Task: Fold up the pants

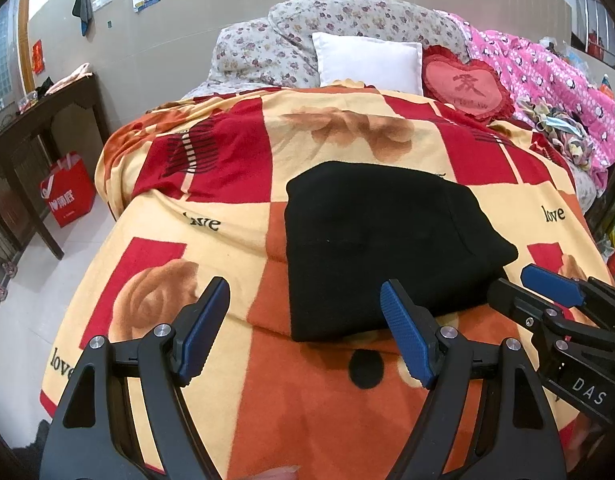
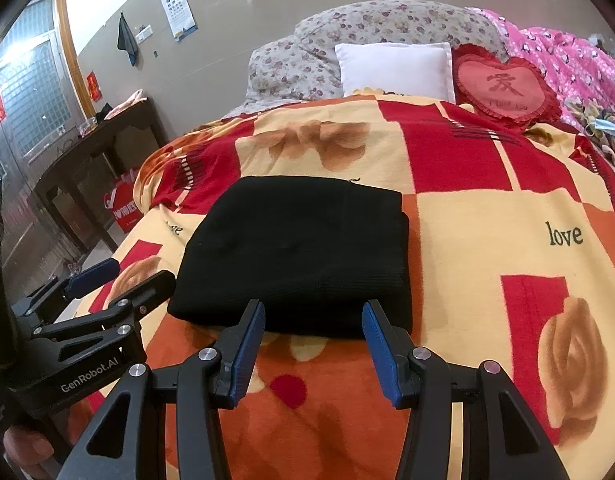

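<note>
We see the black pants folded into a thick, soft rectangle on the fleecy rose-print blanket. At twelve o'clock sit a white pillow and a frilled heart cushion. Only the left view shows the pink quilt fully. Left gripper and right gripper gape wide, holding nothing.

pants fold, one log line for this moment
pants: folded compact on blanket | left gripper: open, empty | right gripper: open, empty, at near edge

One folded black pants, two tongs, three pillows, one blanket.
</note>
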Motion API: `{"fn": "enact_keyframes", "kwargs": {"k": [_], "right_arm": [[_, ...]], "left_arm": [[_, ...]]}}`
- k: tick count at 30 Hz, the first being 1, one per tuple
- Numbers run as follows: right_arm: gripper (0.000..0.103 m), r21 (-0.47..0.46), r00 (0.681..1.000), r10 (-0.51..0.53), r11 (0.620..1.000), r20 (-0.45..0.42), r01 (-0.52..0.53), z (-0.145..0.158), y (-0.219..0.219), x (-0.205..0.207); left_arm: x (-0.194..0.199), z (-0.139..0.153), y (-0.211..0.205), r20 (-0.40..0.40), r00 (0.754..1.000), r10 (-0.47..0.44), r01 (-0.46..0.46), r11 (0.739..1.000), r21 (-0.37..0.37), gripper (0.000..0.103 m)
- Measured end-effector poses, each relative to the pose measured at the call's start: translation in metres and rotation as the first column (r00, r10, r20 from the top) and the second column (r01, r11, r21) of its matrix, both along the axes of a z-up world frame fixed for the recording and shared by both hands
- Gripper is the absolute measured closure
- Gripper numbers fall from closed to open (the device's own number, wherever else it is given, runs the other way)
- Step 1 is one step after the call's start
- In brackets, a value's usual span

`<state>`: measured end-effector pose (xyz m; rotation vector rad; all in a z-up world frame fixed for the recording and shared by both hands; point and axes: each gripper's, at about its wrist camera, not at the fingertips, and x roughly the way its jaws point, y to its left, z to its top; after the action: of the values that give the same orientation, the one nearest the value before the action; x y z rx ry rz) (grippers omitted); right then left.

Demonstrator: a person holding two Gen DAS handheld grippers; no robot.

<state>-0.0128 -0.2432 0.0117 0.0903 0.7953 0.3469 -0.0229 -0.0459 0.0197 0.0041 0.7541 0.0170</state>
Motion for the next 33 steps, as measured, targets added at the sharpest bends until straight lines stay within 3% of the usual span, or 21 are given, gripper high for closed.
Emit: {"fn": "enact_keyframes", "kwargs": {"k": [33], "right_arm": [[0.054, -0.003, 1.000, 0.000, 1.000, -0.023, 0.000, -0.0078, 0.0046, 0.0021]], "left_arm": [[0.0011, -0.0069, -0.0004, -0.021, 1.000, 0.001, -0.001, 1.000, -0.003, 0.024]]}}
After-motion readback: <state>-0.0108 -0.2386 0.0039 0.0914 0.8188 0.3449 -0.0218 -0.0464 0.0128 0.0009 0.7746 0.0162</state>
